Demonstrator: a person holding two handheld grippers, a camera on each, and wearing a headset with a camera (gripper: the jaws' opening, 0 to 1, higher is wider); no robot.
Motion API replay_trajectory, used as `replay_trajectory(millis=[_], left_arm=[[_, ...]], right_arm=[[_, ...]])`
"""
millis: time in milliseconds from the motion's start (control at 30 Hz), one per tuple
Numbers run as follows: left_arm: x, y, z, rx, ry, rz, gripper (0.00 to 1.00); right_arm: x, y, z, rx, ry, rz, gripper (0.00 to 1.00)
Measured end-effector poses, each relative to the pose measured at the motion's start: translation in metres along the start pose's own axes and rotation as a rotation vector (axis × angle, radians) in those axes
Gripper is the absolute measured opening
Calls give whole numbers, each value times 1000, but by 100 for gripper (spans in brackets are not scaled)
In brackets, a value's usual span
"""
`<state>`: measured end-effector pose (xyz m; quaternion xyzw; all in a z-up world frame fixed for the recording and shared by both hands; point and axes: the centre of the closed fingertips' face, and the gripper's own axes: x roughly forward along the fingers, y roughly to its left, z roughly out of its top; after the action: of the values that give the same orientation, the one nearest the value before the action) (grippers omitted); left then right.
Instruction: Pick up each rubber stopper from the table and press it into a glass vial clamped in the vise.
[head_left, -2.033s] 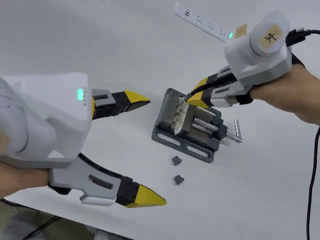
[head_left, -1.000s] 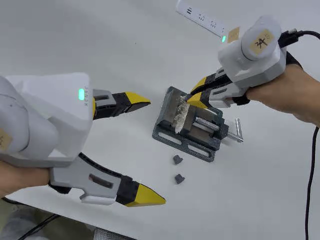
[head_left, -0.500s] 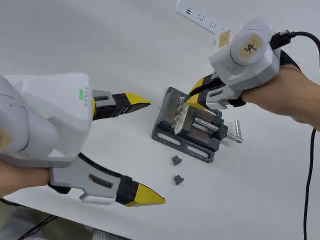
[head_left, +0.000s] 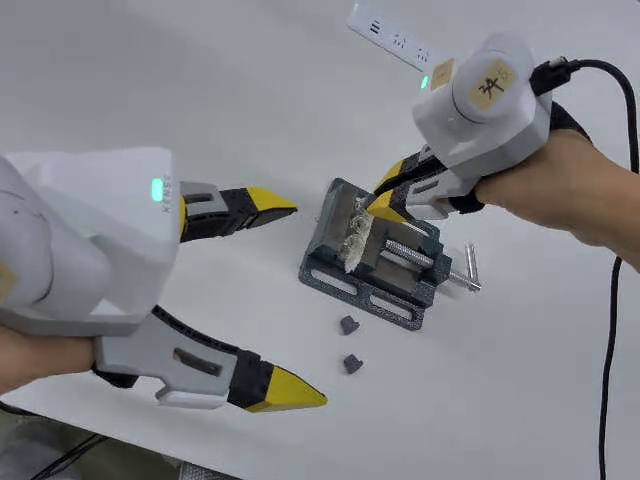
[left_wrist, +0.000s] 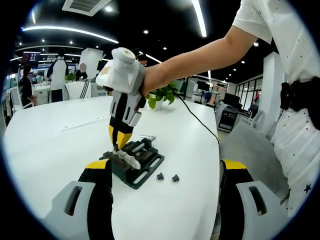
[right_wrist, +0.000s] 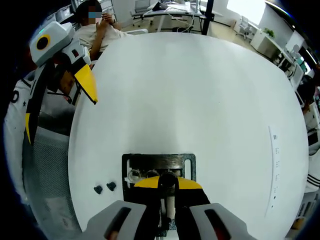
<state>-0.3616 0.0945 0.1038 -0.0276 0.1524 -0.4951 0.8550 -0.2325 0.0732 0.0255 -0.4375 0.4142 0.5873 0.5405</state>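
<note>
Right gripper (head_left: 378, 203) is tipping more upright than before, clenched on a stopper (right_wrist: 167, 179) above the vials (head_left: 352, 238) in the vise (head_left: 400, 290), centre frame. Left gripper (head_left: 305, 300) is hanging released, lower left. If it is pressing off-centre, I think the stopper may be slipping out.

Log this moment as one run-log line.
right tool: shut on stopper, tips at vials in vise | left tool: open, off to the side | table: two loose stoppers
</note>
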Motion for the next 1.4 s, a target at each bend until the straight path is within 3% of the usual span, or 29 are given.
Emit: replay_trajectory(millis=[133,467,700,1000,1400], left_arm=[[0,-1,0,2,1,-1,88],[-3,0,-1,1,8,7,87],[-3,1,-1,-1,10,6,87],[-2,1,-4,-1,18,3,87],[0,-2,-4,-1,23,-9,86]], right_arm=[[-2,1,-1,-32,-8,-13,5],[-1,-1,-2,-21,-26,-3,7],[-3,1,1,-15,-44,-6,15],[-17,-3,2,-7,-81,-20,7],[-11,0,0,-7,-82,-4,1]])
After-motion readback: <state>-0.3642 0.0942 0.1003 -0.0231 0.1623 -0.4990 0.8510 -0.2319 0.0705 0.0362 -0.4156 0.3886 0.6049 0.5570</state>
